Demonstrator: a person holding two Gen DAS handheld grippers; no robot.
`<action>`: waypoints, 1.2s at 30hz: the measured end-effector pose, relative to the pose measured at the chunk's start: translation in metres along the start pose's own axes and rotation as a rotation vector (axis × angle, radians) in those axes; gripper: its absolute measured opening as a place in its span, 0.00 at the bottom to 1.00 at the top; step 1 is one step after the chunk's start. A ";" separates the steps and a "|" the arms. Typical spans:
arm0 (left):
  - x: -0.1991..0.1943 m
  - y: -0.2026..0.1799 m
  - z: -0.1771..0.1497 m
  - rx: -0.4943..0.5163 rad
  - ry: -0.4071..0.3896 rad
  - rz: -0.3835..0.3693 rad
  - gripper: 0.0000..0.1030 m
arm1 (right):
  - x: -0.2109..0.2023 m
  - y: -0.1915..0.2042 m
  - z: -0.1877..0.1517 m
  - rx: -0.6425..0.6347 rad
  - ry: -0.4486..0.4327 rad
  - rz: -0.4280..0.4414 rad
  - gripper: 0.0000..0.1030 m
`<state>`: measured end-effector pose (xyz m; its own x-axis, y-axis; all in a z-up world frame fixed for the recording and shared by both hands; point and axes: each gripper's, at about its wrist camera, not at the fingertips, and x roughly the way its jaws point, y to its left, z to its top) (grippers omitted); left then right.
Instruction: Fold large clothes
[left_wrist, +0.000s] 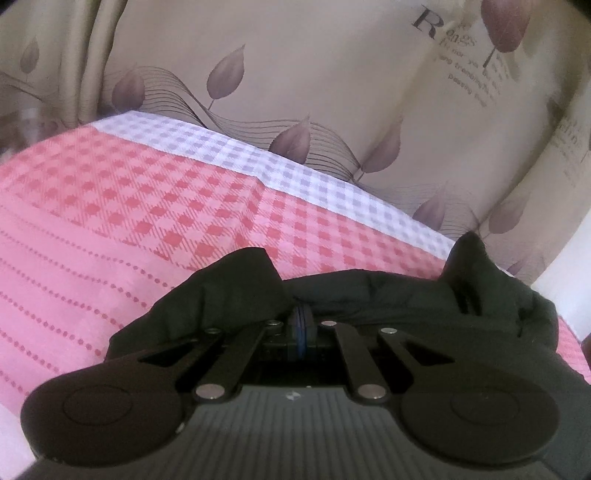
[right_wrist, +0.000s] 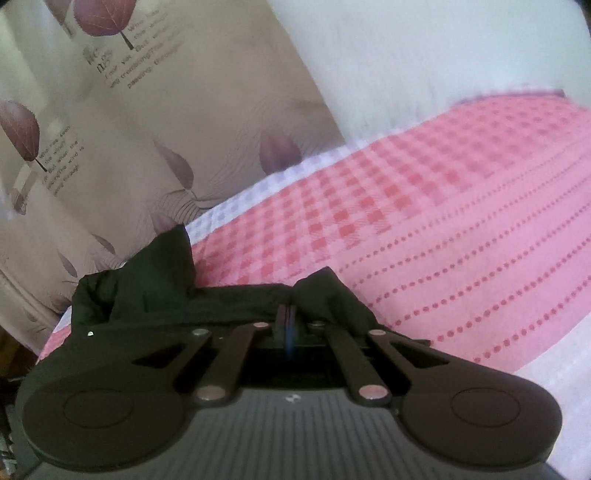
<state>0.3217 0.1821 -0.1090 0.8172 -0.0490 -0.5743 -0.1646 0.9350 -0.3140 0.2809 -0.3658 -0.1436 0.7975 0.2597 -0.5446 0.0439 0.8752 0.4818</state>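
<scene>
Altogether I count one garment, two grippers, one bed cover and one curtain. The dark garment (left_wrist: 369, 295) — a black, slightly puffy piece of clothing — lies bunched along the near edge of the bed, directly ahead of both tools. My left gripper (left_wrist: 303, 321) has its jaws drawn almost together on a fold of that cloth; the fabric rises in a peak just left of the blue-edged pads and wraps over their tips. My right gripper (right_wrist: 290, 319) likewise has its jaws pressed fully together, with a ridge of the same garment (right_wrist: 229, 299) pinched between them. From the left wrist view, the cloth stretches rightward to a second upright peak near the bed's edge; from the right wrist view, a matching peak stands to the left, beside the curtain. Whether these peaks are sleeves or collar I cannot tell.

The surface is a bed cover (left_wrist: 129, 221) — pink, with red-and-pink checks in its far part, rows of red dots nearer, and a white-and-lilac checked band along the far edge. Behind it hangs a beige curtain (left_wrist: 314, 74) printed with mauve leaves, wavy lines and small text. A pale wall (right_wrist: 424, 48) shows beyond the bed in the right wrist view.
</scene>
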 end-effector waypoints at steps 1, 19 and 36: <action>0.000 0.000 0.000 -0.005 -0.001 -0.003 0.11 | 0.000 0.004 0.000 -0.020 -0.003 -0.016 0.00; -0.117 -0.017 0.007 0.241 -0.140 0.097 1.00 | -0.136 0.108 -0.020 -0.325 -0.235 0.032 0.68; -0.139 -0.031 -0.012 0.474 -0.117 0.186 1.00 | -0.176 0.141 -0.127 -0.359 -0.102 0.067 0.74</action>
<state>0.2068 0.1557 -0.0284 0.8587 0.1476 -0.4908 -0.0671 0.9817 0.1780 0.0705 -0.2356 -0.0673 0.8480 0.2947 -0.4405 -0.2092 0.9498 0.2328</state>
